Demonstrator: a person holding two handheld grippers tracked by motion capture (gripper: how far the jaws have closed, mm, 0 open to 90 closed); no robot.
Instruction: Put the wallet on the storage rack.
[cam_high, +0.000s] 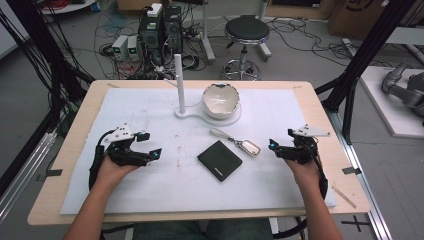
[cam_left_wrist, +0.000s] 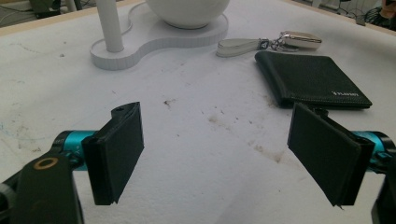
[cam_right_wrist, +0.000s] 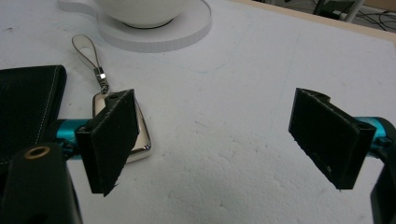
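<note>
High view, contents of the worktop (cam_high: 300, 100) as you are holding position: your left claw (cam_high: 152, 145) is resting at the left of the white sheet, jaws standing wide apart with nothing between them; your right claw (cam_high: 272, 146) is resting at the right, likewise spread wide and gripping nothing. Between the two are lying a black wallet (cam_high: 219, 160), flat and set at a diagonal, and just beyond it a silver key fob (cam_high: 248, 147) with a pale strap (cam_high: 219, 133) trailing toward the far left. The fob is sitting nearer your right claw, the two close but apart. Farther back, a white stand (cam_high: 186, 114) is carrying an upright white post (cam_high: 179, 82) at one end and a white bowl with a broken-looking rim (cam_high: 220, 99) at the other. Left gripper view: the wallet (cam_left_wrist: 310, 79) is lying ahead and to the right of the open jaws, with the fob (cam_left_wrist: 301, 39) and strap (cam_left_wrist: 238, 46) beyond it and the stand (cam_left_wrist: 154, 44) at the top. Right gripper view: the fob (cam_right_wrist: 140, 135) is showing partly behind the left jaw, its strap loop (cam_right_wrist: 86, 49) running up toward the stand (cam_right_wrist: 173, 35), and the wallet's edge (cam_right_wrist: 28, 107) is lying at the left.
</note>
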